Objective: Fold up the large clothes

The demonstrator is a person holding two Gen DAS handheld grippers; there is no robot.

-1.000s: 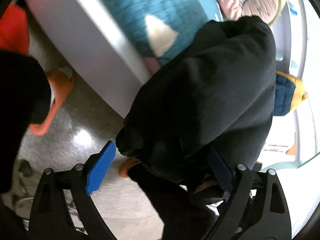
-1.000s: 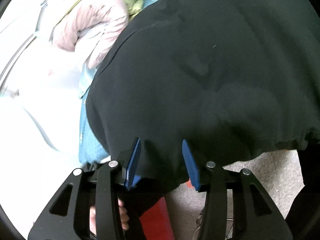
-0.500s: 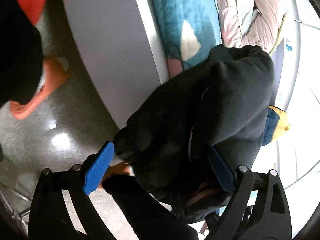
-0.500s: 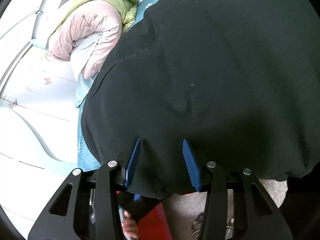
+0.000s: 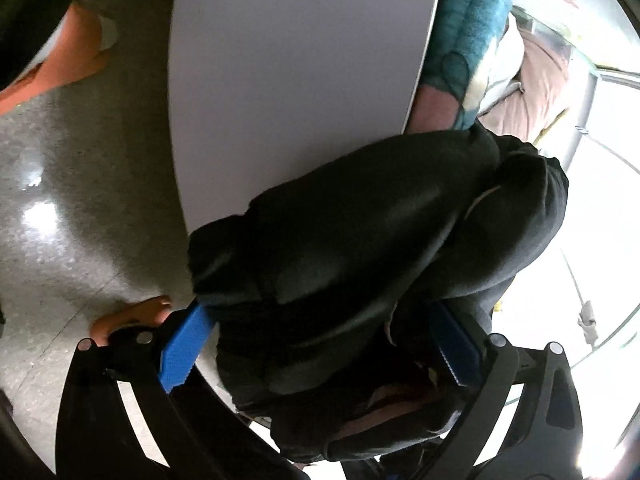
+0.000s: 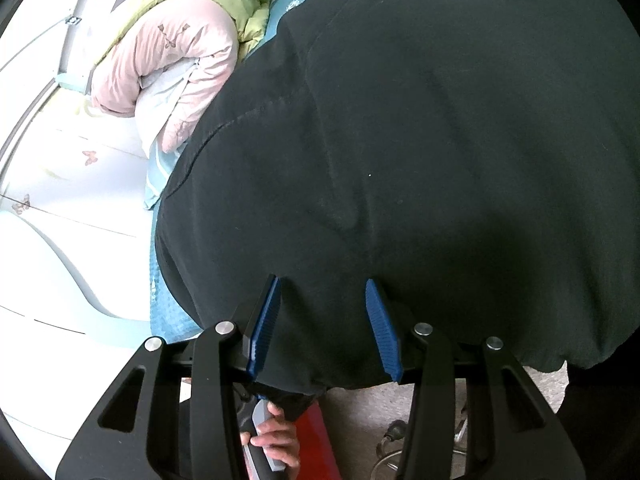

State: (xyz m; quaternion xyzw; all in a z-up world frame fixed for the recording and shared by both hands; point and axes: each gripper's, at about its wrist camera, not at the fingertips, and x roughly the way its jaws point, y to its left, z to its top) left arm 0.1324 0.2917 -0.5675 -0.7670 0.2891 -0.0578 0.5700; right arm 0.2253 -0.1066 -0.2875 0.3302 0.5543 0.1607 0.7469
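Moved: left gripper (image 5: 320,344) swung lower and its jaws have just been opening wide, black hoodie (image 5: 360,248) bunched loosely between them.
Right gripper (image 6: 324,328): half-open, hem between the pads; can't tell if pinched.
Hoodie: draped over the bed (image 5: 280,80) edge, centre-right.
Progress: early I think, folding mostly left.

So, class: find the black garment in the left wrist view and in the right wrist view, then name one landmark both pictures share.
Left wrist view: the black garment fills the lower centre and right, bunched between the wide-open pads of the left gripper.
Right wrist view: it covers the centre and right, its hem between the pads of the right gripper.
Shared landmark: the pink quilt, upper right there, upper left here.
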